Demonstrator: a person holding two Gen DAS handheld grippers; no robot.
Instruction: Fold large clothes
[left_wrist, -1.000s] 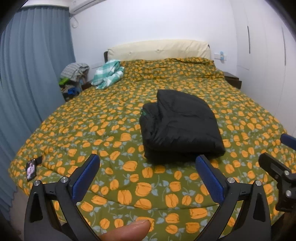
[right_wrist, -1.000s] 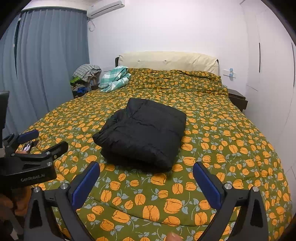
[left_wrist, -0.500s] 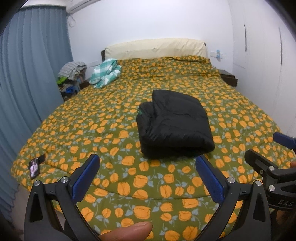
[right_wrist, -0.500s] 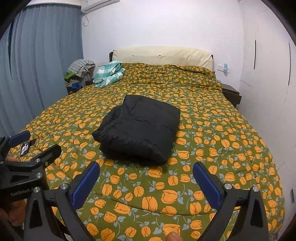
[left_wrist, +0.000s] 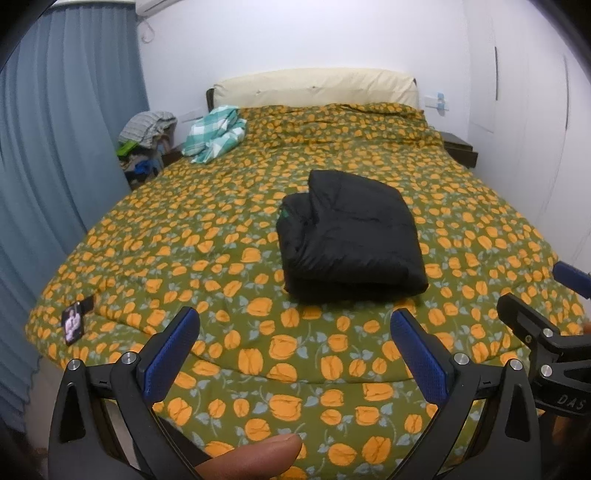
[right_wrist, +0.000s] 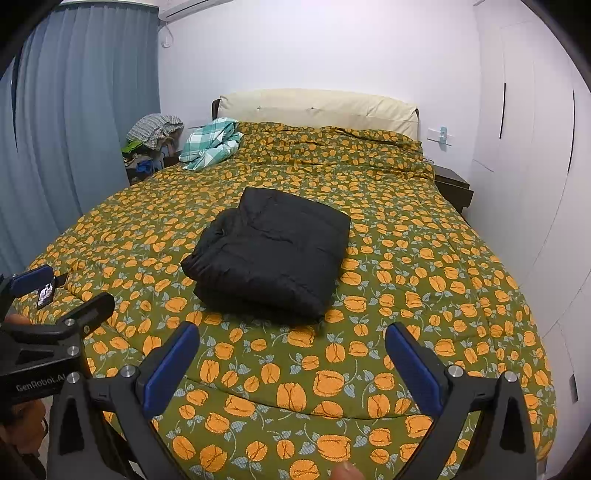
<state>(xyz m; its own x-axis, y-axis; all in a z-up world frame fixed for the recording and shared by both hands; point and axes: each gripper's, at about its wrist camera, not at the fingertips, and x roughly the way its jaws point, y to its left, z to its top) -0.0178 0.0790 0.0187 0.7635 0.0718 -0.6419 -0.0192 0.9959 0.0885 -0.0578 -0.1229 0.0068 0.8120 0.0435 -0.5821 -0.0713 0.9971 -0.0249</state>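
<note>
Spread across the whole bed, the green quilt (right_wrist: 424, 295) with its orange flower print is the working surface, and the black puffer jacket (right_wrist: 269, 254) lies on it roughly at the middle, nearer the foot edge than the cream headboard (right_wrist: 317, 107).

As far as the folding goes, the jacket looks finished — it is a compact, thick rectangular bundle with layers stacked, and no sleeve or hem trails out. A slightly looser, rounded bulge shows on its left side, the side toward the curtain (right_wrist: 74, 129). I judge that little is left beyond perhaps squaring that edge; the crumpled checked cloth (right_wrist: 212, 144) up by the headboard may be another piece to fold, though that is a guess.

The bundle's long axis runs from the foot of the bed toward the headboard, canted a little, with a smooth folded edge facing the foot.

Both tools hang off the foot of the bed, well apart from the jacket: the left gripper (left_wrist: 295, 354) and the right gripper (right_wrist: 291, 363) each have their blue pads spread wide, holding nothing.
</note>
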